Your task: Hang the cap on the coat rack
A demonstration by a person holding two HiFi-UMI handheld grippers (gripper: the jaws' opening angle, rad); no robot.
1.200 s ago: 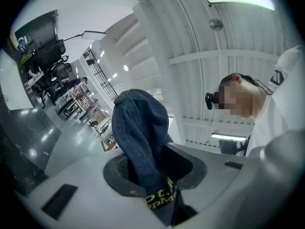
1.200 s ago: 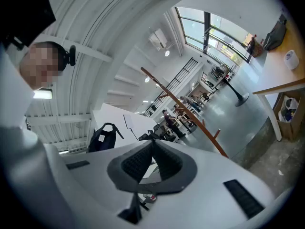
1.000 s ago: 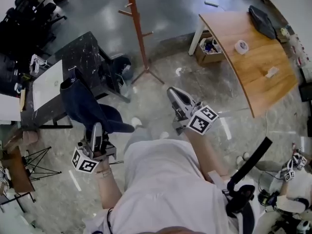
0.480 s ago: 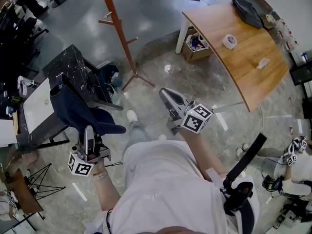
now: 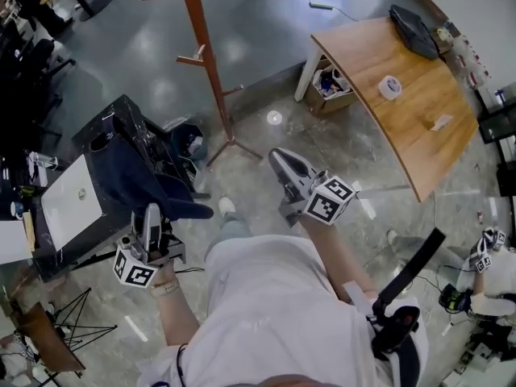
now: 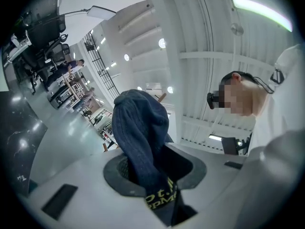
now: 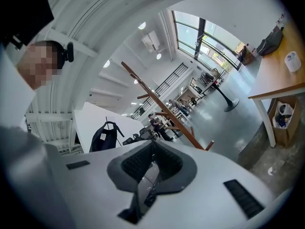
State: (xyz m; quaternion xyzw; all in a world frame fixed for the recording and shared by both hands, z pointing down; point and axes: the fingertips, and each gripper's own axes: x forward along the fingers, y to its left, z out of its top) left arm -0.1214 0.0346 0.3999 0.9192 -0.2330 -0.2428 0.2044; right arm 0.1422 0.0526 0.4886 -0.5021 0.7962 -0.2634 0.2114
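Note:
A dark navy cap hangs out ahead of my left gripper, which is shut on its fabric. In the left gripper view the cap rises from between the jaws of the left gripper and hides what lies beyond. The brown wooden coat rack stands on the floor ahead, between the two grippers, and its pegs are bare. My right gripper is shut with nothing in it and points toward the rack. The rack also leans across the right gripper view above the right gripper.
A black marbled table with a white board stands at the left, under the cap. A curved wooden table at the right carries a tape roll and a black bag. A cardboard box sits beneath it.
The head view has shifted, so more of the coat rack's pole and pegs now shows. The left gripper still holds the cap, and the right gripper stays shut.

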